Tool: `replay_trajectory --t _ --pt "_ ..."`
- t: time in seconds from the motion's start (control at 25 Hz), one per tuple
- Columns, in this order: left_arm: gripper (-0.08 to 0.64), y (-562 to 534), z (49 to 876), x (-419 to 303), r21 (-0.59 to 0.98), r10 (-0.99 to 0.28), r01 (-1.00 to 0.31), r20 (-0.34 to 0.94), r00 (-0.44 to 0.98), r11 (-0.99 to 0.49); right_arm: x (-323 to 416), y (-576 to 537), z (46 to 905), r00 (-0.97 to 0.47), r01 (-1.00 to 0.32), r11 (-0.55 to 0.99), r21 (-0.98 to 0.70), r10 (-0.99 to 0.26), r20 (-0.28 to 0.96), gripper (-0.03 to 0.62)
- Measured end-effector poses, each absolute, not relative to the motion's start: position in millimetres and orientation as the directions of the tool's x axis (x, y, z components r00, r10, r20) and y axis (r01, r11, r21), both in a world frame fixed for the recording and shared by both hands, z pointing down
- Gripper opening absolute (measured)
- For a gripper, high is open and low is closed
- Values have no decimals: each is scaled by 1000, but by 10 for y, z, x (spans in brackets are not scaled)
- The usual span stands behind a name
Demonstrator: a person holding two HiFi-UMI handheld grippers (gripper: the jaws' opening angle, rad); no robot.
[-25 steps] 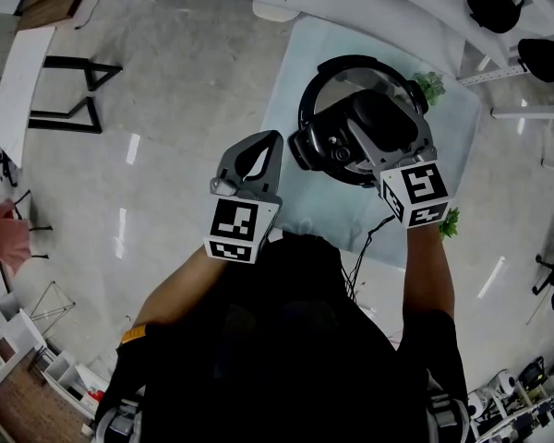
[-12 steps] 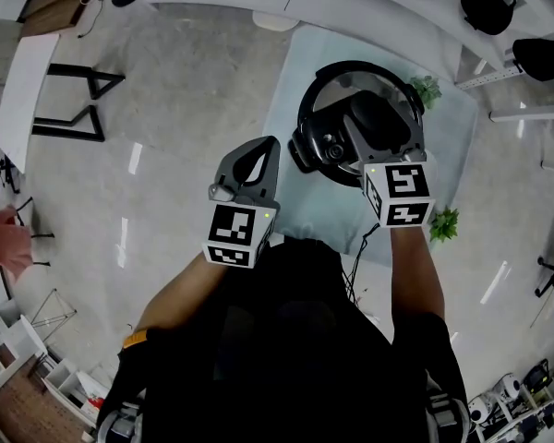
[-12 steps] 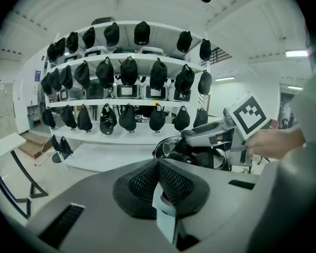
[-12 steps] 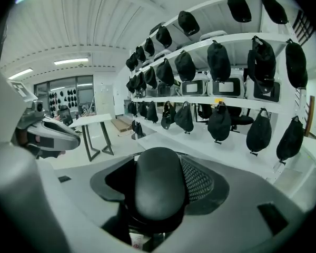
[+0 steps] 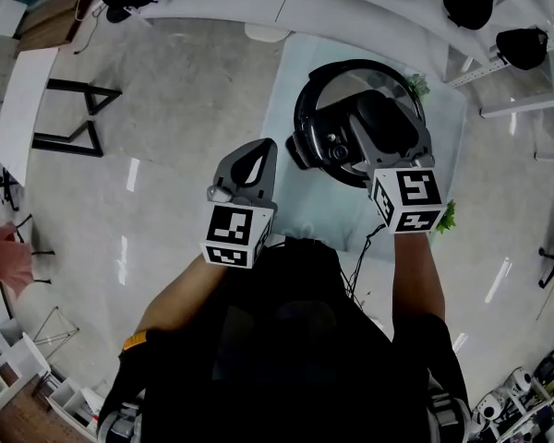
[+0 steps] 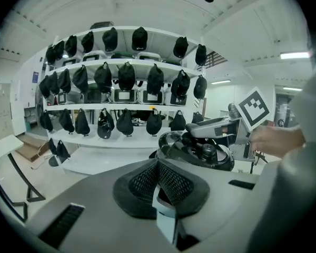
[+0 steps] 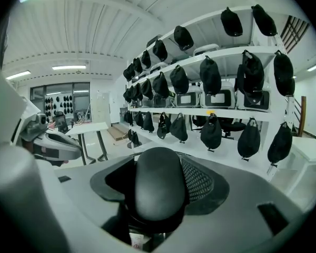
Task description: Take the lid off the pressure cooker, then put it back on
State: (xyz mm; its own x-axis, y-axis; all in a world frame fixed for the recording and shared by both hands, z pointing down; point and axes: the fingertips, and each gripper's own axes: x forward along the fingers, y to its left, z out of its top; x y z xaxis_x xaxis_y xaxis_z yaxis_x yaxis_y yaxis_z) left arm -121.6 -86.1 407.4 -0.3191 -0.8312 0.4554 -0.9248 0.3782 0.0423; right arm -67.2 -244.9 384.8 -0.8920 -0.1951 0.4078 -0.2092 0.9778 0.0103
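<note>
Gripping the black handle [image 7: 159, 186] of the pressure cooker lid [image 5: 349, 79], the right gripper [image 5: 380, 127] keeps its fingers clamped above the pale surface [image 5: 291, 109]. The left gripper [image 5: 255, 160], fingers together and empty, hangs beside the lid, apart from it.

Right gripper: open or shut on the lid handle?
Shut: the right gripper clamps the black lid handle, which fills the space between its jaws.

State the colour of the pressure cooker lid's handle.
Black, clearest in the right gripper view, where the handle sits between the jaws.
</note>
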Motion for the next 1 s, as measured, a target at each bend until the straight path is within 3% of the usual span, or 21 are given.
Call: replay_trajectory --t 0.36,1.0 --pt "8 -765 3878 -962 49 -882 -962 415 -224 268 -81 -2195 3506 -873 -347 938 7 -326 363 293" --pt "8 -344 4078 -217 79 -904 -997 425 35 -1 1341 -1458 3885 -673 -667 745 -1 -602 430 293"
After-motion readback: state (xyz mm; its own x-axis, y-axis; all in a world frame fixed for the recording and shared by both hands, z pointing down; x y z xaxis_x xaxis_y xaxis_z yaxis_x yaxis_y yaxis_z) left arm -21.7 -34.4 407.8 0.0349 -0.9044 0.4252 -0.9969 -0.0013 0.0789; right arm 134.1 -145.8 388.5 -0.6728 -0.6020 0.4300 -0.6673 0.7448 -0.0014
